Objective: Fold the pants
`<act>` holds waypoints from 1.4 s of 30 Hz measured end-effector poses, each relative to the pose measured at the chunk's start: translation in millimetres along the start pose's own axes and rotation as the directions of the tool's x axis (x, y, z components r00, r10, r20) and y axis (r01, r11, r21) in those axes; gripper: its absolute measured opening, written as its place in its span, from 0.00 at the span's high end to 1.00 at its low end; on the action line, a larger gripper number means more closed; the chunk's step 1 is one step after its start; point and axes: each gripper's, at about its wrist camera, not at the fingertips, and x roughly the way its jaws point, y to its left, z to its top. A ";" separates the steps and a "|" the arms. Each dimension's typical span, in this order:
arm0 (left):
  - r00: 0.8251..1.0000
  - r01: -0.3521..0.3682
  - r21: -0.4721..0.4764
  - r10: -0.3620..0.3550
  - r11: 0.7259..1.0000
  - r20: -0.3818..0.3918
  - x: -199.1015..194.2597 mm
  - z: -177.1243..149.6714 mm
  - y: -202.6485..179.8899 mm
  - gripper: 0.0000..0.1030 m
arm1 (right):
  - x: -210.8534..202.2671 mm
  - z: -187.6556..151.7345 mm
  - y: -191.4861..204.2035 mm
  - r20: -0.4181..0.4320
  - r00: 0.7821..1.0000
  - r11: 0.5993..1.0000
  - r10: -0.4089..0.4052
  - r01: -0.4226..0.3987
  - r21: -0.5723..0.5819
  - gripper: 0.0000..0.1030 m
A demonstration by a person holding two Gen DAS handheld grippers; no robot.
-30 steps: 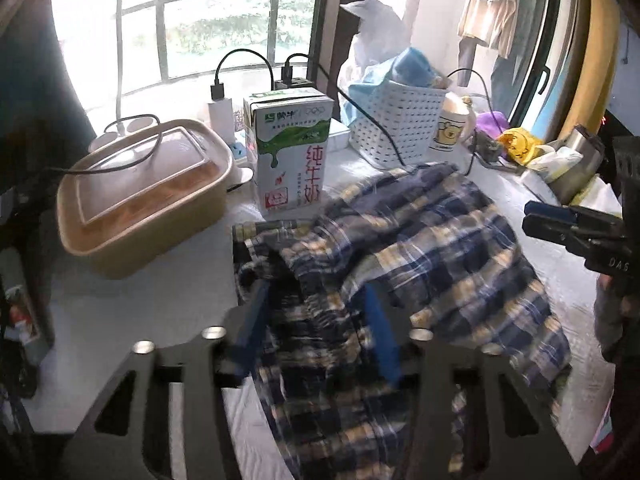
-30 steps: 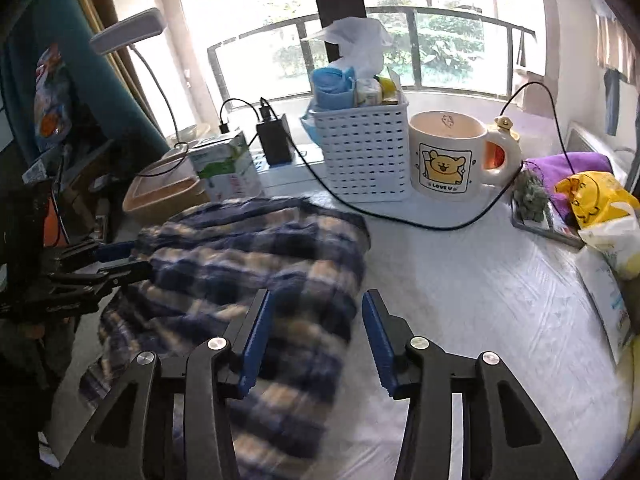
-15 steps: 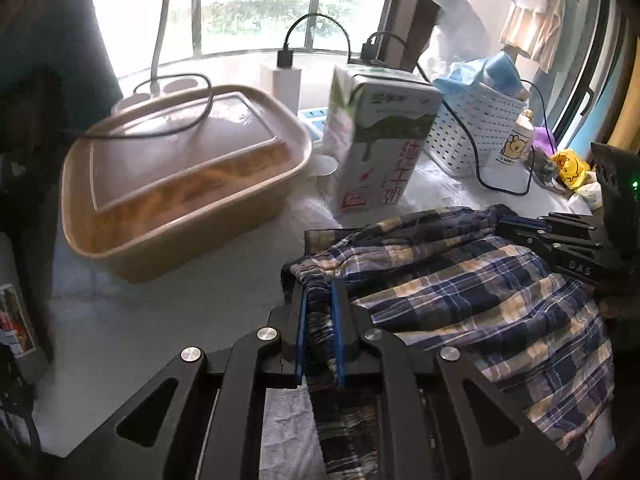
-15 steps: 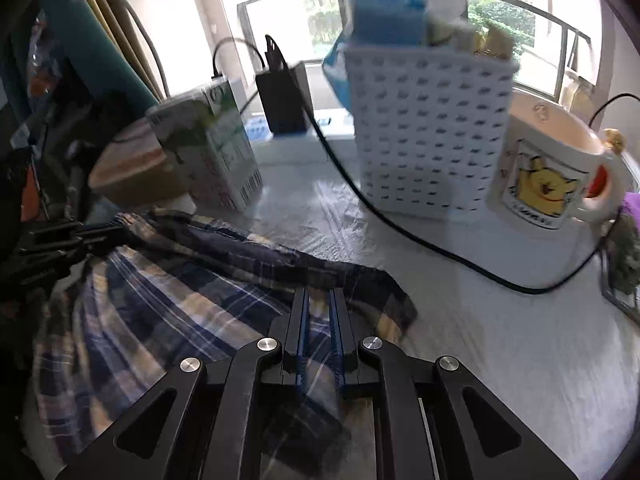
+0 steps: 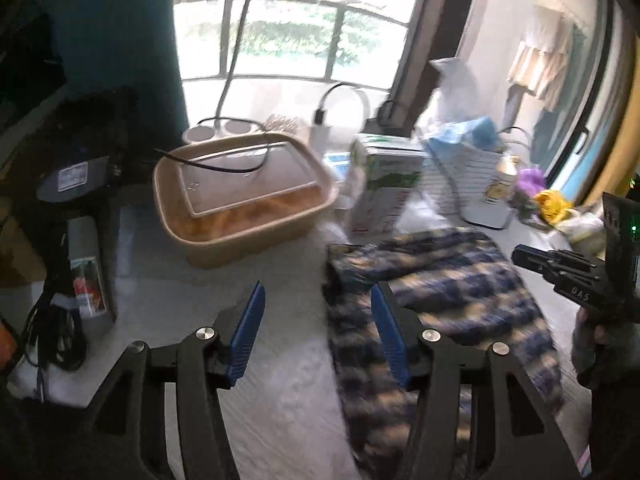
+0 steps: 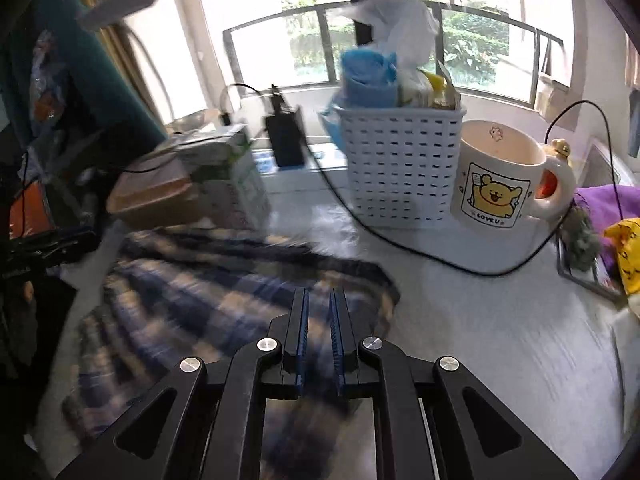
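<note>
A white table (image 5: 280, 392) is set against a barred window (image 6: 472, 36), daylight behind. The far edge is crowded: a lidded tan food container (image 5: 244, 196) with a black cable lying over its lid, a milk carton (image 5: 384, 184) just beside it, a white slotted basket (image 6: 400, 164) stuffed with blue and white bags, and a cream mug (image 6: 504, 176) printed with a yellow bear. A black cable (image 6: 420, 252) is seen trailing across the table in front of basket and mug. A purple cloth (image 6: 612, 204) and a yellow bag (image 6: 624, 252) lie at the right edge.

The plaid pants (image 5: 436, 292) are spread on the table, near the carton, blurred in both views.

The left gripper (image 5: 318, 336) is held with its blue pads wide apart; nothing is between them, and the right-hand pad sits at the pants' left edge, contact not clear. The right gripper (image 6: 319, 340) is nearly closed, a narrow gap left between the pads, with plaid cloth seen in and under that gap; a firm pinch cannot be confirmed through the blur.
</note>
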 end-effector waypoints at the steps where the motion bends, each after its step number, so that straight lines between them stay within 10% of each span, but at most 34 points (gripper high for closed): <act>1: 1.000 0.012 0.006 -0.012 1.000 0.007 -2.6 -2.2 -5.6 0.46 | -5.6 -3.5 6.5 0.007 1.000 1.000 0.005 -0.005 -0.011 0.89; 8: 0.988 0.141 0.098 -0.133 0.985 -0.083 12.9 -42.2 -54.8 0.46 | -18.3 -36.6 54.4 -0.051 0.997 0.995 0.057 -0.061 -0.076 0.89; 18: 0.995 0.009 0.233 0.015 0.972 -0.098 35.5 -68.2 -61.5 0.46 | -17.5 -96.0 62.0 -0.133 0.991 0.990 -0.010 -0.009 -0.142 0.89; 26: 0.987 -0.048 0.103 0.062 0.994 -0.145 22.1 -80.8 -23.1 0.33 | -46.8 -128.5 48.1 -0.105 0.995 0.985 0.000 -0.018 -0.169 0.84; 29: 0.989 -0.083 0.114 0.096 0.990 -0.114 6.7 -82.2 -30.4 0.33 | -56.0 -133.5 41.1 -0.102 0.995 0.985 -0.003 -0.015 -0.172 0.66; 31: 0.991 -0.097 0.120 0.106 0.988 -0.077 -7.3 -79.0 -33.5 0.33 | -61.9 -137.4 35.0 -0.105 0.993 0.986 -0.052 0.035 -0.162 0.08; 35: 0.986 -0.169 0.186 0.169 0.968 0.015 -22.7 -63.7 -42.0 0.33 | -75.8 -136.8 22.1 -0.085 0.996 0.995 -0.002 -0.007 -0.097 0.06; 42: 0.997 -0.070 0.194 0.067 0.978 0.022 -13.0 -26.9 -41.3 0.33 | -76.3 -110.3 25.6 -0.019 1.000 0.997 0.001 -0.003 -0.080 0.06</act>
